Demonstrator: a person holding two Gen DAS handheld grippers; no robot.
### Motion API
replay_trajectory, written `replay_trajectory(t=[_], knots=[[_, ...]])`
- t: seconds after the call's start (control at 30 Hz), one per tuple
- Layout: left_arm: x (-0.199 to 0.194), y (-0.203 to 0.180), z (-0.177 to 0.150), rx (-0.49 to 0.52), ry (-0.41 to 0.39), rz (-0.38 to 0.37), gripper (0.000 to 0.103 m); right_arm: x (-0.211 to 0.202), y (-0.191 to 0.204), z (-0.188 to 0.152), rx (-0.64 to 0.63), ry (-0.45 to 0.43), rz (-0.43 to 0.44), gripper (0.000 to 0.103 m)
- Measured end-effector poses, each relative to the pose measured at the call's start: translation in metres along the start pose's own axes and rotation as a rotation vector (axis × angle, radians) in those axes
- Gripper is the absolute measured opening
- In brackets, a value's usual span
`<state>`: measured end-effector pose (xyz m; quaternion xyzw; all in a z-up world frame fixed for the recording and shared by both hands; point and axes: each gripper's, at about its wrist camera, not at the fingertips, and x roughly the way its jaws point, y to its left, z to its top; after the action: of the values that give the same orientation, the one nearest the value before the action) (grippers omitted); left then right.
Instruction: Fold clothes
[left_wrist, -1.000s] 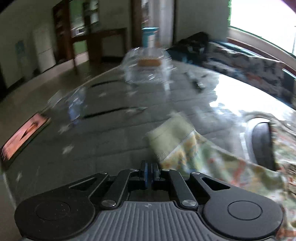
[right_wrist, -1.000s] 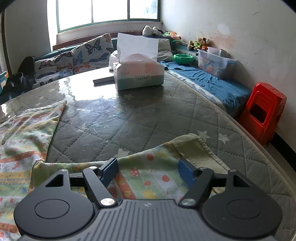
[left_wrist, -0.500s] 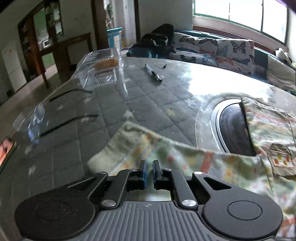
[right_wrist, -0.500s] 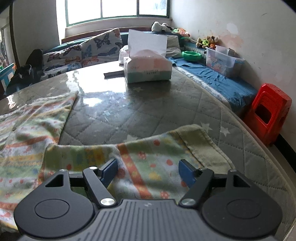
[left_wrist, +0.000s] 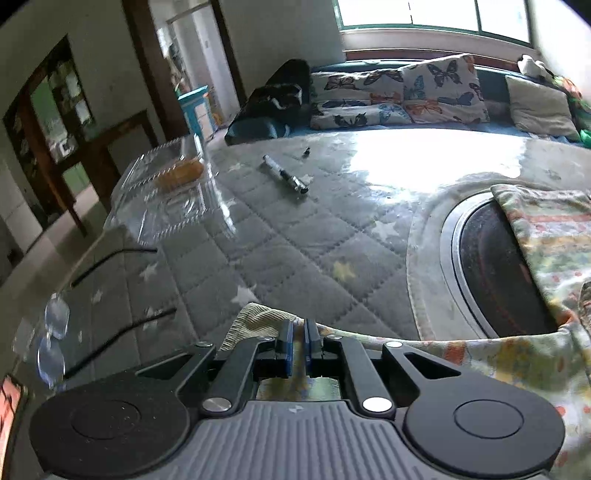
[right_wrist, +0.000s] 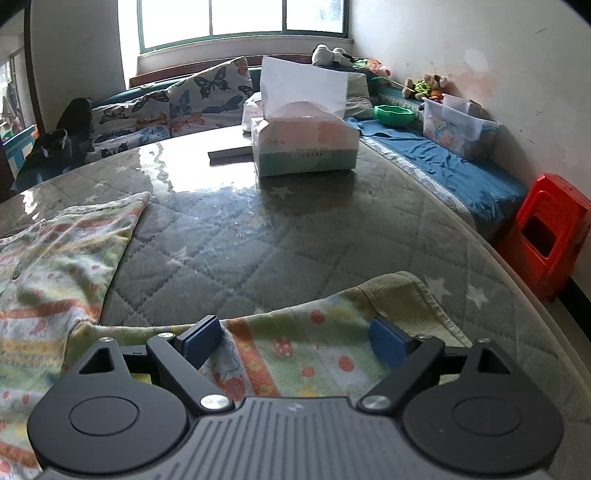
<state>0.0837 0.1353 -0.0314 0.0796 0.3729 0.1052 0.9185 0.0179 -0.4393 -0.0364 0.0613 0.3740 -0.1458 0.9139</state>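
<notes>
Left gripper (left_wrist: 299, 341) is pinched nearly closed on the ribbed cuff of the garment (left_wrist: 517, 354), cloth visible between the pads, and the printed fabric trails off toward 3 o'clock across the quilted table (left_wrist: 295, 229). Right gripper (right_wrist: 295, 341) is wide open, holding nothing, with the other cuff (right_wrist: 410, 299) lying flat between its fingers at 12 to 1 o'clock. Right is nearer that cuff, so I'd judge closing there comes next; the garment's long axis runs between the two grippers.
</notes>
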Motion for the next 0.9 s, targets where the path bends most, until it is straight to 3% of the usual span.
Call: replay_trajectory(t=[0.2,0.43,0.57,0.63,0.77,0.9], knots=[[0.004,-0.003,0.002,0.03,-0.011,0.012,0.007,0.004,0.001,0.002,-0.01,-0.018,0.013,0.09],[-0.003,0.001,0.003,-0.006,0.0,0.007,0.011,-0.012,-0.013,-0.004,0.014,-0.033,-0.013,0.089],[-0.027,-0.01,0.002,-0.019,-0.042,-0.02,0.036,-0.022,-0.022,-0.012,0.011,-0.033,-0.041,0.087],[-0.041,-0.017,0.002,-0.03,-0.053,-0.054,0.039,-0.025,-0.026,-0.017,0.002,-0.028,-0.056,0.083],[-0.069,-0.036,0.004,-0.035,-0.082,-0.135,0.059,-0.034,-0.037,-0.023,0.032,-0.039,-0.078,0.081],[-0.09,-0.064,0.004,-0.005,-0.1,-0.216,0.07,-0.039,-0.053,-0.024,0.09,-0.051,-0.096,0.072]])
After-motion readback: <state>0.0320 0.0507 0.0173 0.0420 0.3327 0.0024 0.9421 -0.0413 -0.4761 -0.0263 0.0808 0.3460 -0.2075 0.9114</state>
